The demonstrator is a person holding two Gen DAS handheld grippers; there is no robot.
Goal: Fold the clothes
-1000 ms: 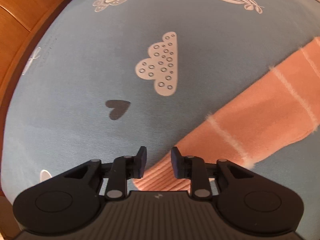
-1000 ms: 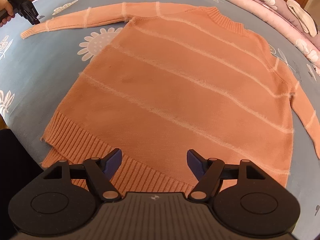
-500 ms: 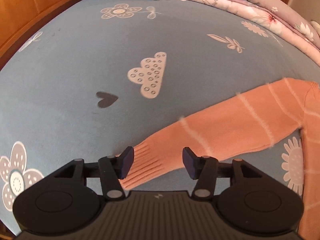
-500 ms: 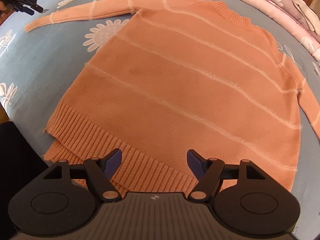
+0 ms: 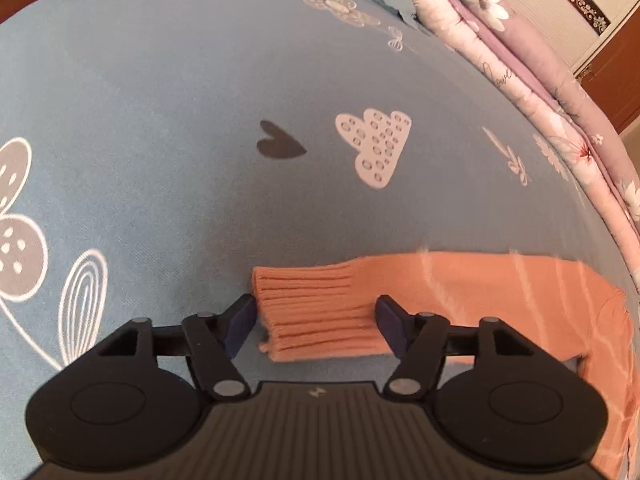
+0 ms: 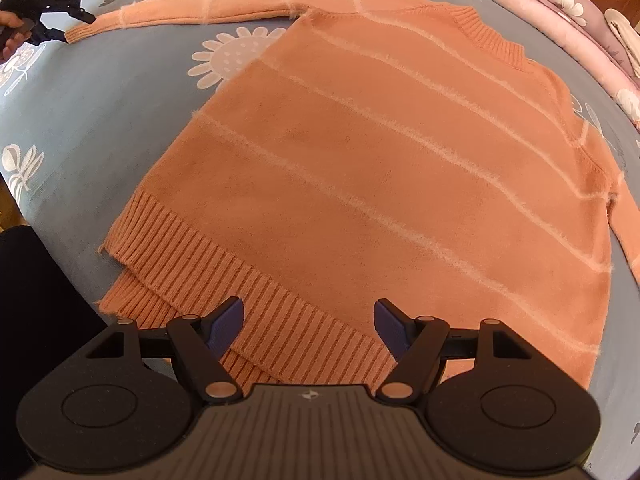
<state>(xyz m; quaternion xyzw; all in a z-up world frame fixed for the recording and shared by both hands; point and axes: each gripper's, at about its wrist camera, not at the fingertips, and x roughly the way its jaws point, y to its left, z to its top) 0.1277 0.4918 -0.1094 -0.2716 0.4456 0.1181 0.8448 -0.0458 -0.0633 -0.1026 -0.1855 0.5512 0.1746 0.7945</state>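
Observation:
An orange sweater [image 6: 380, 152] with pale stripes lies flat on the blue patterned bedsheet [image 6: 100, 112], its left sleeve [image 6: 208, 4] stretched out to the far left. In the left wrist view the sleeve's ribbed cuff [image 5: 316, 312] lies between the fingers of my open left gripper [image 5: 316, 320], which is not closed on it. The left gripper also shows in the right wrist view [image 6: 60, 24] at the cuff end. My right gripper [image 6: 308, 324] is open and empty above the ribbed bottom hem [image 6: 248, 296].
A rolled pink and purple floral quilt [image 5: 540, 80] runs along the far side of the bed. It also shows in the right wrist view [image 6: 560, 8]. Wooden furniture [image 5: 616, 68] stands beyond it. A dark leg [image 6: 36, 300] is at the bed's near left edge.
My left gripper has opened wide and swung round, so the cuff now lies crosswise between its fingers. The right gripper has moved slightly closer over the hem, still open.

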